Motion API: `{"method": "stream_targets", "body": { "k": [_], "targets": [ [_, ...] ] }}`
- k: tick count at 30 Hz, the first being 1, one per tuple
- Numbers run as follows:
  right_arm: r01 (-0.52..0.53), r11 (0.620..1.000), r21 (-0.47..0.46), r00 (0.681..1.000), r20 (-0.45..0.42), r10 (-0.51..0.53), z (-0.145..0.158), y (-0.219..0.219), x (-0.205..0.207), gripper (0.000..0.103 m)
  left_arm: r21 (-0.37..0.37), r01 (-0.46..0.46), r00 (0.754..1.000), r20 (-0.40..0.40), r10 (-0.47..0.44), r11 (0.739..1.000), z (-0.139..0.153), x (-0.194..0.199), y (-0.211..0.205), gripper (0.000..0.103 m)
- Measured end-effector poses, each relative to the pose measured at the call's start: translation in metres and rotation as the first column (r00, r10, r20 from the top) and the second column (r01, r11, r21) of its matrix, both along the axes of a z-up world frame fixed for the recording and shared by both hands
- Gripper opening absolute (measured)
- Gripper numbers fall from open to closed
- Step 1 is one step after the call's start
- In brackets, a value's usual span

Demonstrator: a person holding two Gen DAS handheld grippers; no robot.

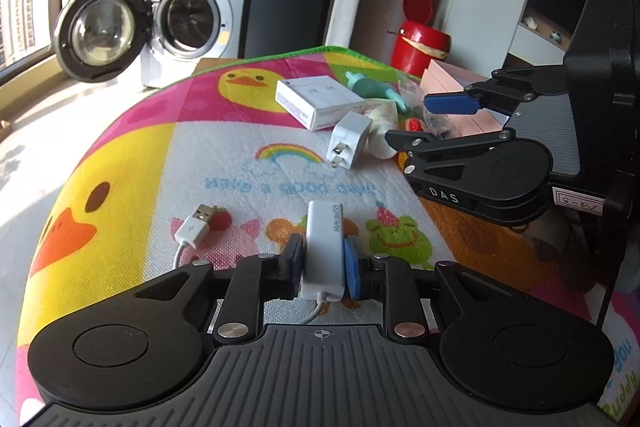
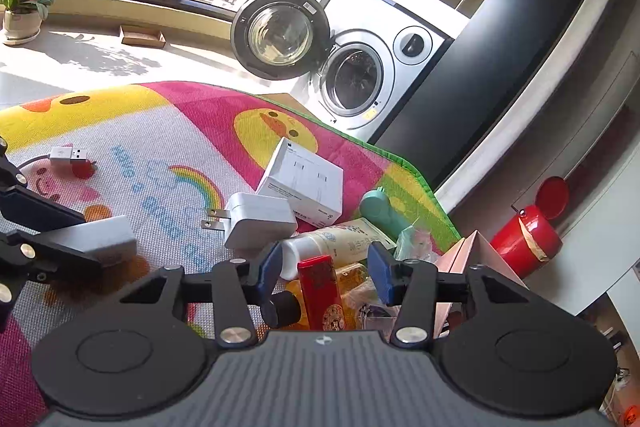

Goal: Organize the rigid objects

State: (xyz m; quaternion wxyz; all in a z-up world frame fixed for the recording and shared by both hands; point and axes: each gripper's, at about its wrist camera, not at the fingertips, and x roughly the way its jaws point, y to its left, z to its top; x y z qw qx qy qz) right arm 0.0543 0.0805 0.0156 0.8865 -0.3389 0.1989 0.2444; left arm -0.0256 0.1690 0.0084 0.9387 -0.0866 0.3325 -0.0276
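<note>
My left gripper (image 1: 323, 264) clamps the white USB adapter (image 1: 323, 247) (cable trailing); my right gripper (image 2: 323, 269) gapes empty over the red tube (image 2: 320, 291), probably next to grasp.

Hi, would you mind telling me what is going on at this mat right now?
A person is sorting small items on a cartoon play mat with two handheld grippers. The left gripper is shut on a white USB adapter, whose cable and USB plug lie on the mat. The right gripper is open, poised over a cluttered pile that includes a red box and a white tube. A white charger and a white carton lie just beyond.
</note>
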Motion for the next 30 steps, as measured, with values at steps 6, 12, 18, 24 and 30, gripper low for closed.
{"method": "stream_targets", "body": {
  "k": [6,12,18,24,30],
  "targets": [
    [0.03,0.996,0.084,0.998,-0.064,-0.025,0.015,-0.022,-0.016,0.015,-0.013,0.007,1.0,0.004,-0.007,1.0,-0.001,-0.002,-0.002,0.025],
    [0.086,0.975,0.204,0.988,-0.146,-0.056,0.03,-0.083,-0.059,0.011,-0.022,0.059,0.998,0.002,-0.059,0.998,-0.001,-0.002,-0.02,0.025],
    [0.255,0.941,0.222,0.952,-0.226,-0.205,0.02,-0.157,-0.075,0.016,-0.019,0.132,0.991,-0.002,-0.132,0.991,-0.002,0.001,-0.049,0.025],
    [0.331,0.907,0.261,0.93,-0.251,-0.268,0.007,-0.199,-0.085,0.066,-0.001,0.148,0.989,-0.015,-0.148,0.989,-0.002,0.005,-0.071,0.027],
    [0.308,0.897,0.316,0.912,-0.365,-0.185,-0.001,-0.179,-0.071,0.078,0.023,0.145,0.989,-0.016,-0.145,0.989,-0.004,0.005,-0.077,0.032]
  ]
}}
